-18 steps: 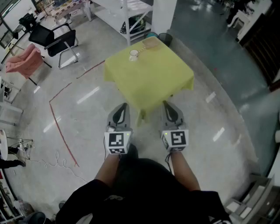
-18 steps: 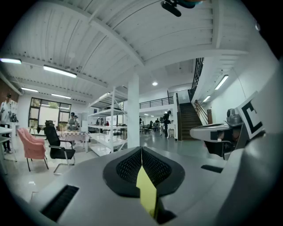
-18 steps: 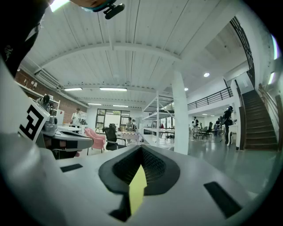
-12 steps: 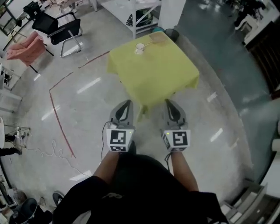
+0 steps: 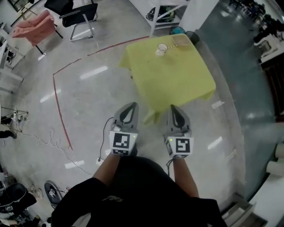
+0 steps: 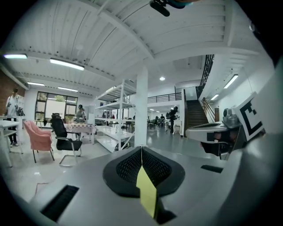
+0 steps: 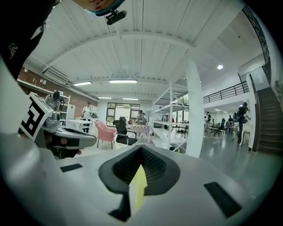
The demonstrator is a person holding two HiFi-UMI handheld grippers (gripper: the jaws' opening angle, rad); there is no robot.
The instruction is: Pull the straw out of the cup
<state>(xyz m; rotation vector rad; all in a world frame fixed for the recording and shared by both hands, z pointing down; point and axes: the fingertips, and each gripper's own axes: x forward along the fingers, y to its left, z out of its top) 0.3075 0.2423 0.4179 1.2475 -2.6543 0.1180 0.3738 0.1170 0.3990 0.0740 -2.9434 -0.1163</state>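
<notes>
Both grippers are out in front of the person, low in the centre of the head view, over bare grey floor. The left gripper (image 5: 129, 106) is at centre-left and the right gripper (image 5: 173, 108) at centre-right, side by side, both aimed at the near corner of the table. In the left gripper view the left gripper (image 6: 141, 152) has its two dark ribbed pads pressed together, nothing pinched, only a sliver of yellow cloth showing through the slit below the tips. The right gripper (image 7: 141, 155) is the same in its own view: fingers together, nothing between them, a yellow wedge in the gap.

The yellow-clothed table (image 5: 177, 80) sits in the upper centre-right of the head view, well apart from both grippers. The white cup (image 5: 162, 48) stands near the table's far edge, with a flat tan tray (image 5: 180, 41) just beside it to the right. From here the straw is too small to make out.

On the floor, a red tape line (image 5: 57, 102) runs down the left side, with a thin cable (image 5: 44, 142) snaking at lower left. In the upper left are a pink chair (image 5: 33, 27) and a black chair (image 5: 76, 9), and a white shelf unit (image 5: 165, 11) stands beyond the table. A white pillar (image 6: 141, 112) rises in the centre of the left gripper view, with a staircase (image 6: 194, 117) at its right.
</notes>
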